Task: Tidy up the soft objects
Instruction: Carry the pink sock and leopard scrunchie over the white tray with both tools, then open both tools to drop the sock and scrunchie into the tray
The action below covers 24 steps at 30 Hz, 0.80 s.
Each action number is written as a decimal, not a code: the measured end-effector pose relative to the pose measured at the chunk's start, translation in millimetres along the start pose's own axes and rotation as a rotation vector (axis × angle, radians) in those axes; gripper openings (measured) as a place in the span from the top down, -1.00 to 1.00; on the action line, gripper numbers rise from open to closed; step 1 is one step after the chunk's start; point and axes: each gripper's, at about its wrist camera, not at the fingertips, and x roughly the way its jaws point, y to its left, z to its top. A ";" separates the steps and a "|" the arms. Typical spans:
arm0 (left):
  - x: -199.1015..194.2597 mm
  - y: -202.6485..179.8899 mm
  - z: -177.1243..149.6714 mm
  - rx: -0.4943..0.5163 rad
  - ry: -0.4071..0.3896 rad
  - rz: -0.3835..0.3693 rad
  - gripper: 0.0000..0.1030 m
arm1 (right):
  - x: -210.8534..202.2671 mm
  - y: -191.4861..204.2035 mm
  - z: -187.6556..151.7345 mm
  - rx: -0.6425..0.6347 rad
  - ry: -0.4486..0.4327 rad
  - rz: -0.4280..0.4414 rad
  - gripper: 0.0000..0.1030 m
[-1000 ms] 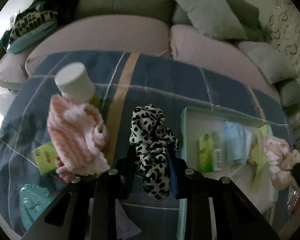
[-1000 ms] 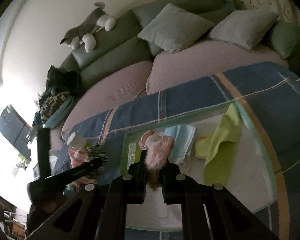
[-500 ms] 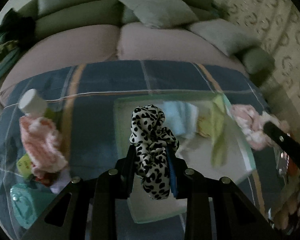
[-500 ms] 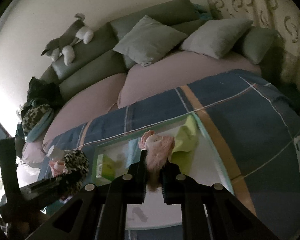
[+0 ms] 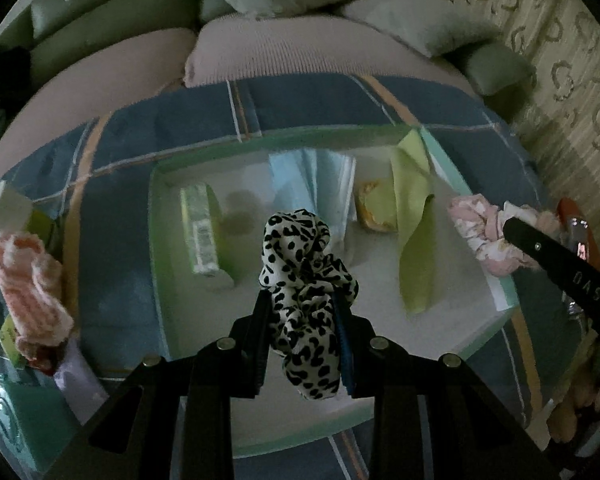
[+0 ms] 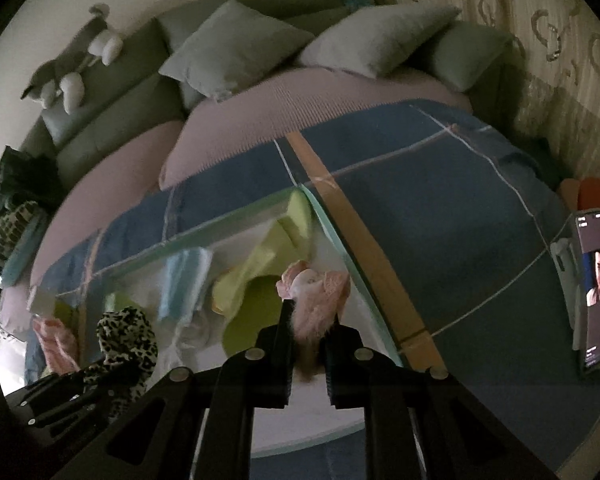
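Our left gripper [image 5: 302, 308], tilted down above the tray [image 5: 156, 240], pinches the leopard scrunchie [image 5: 306, 280]. "DAS" reads on our right gripper [image 6: 308, 320], angled down at the tray's right side, clamping the pink scrunchie [image 6: 320, 296].

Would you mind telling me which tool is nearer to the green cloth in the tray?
Right. The right tool, gripping a pink scrunchie, is beside the green cloth; the left tool, holding the leopard scrunchie, is mid-tray.
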 end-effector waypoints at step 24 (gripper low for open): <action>-6.3 8.3 0.5 -0.025 -0.008 0.020 0.10 | -13.8 3.2 2.3 -0.008 -0.004 0.013 0.59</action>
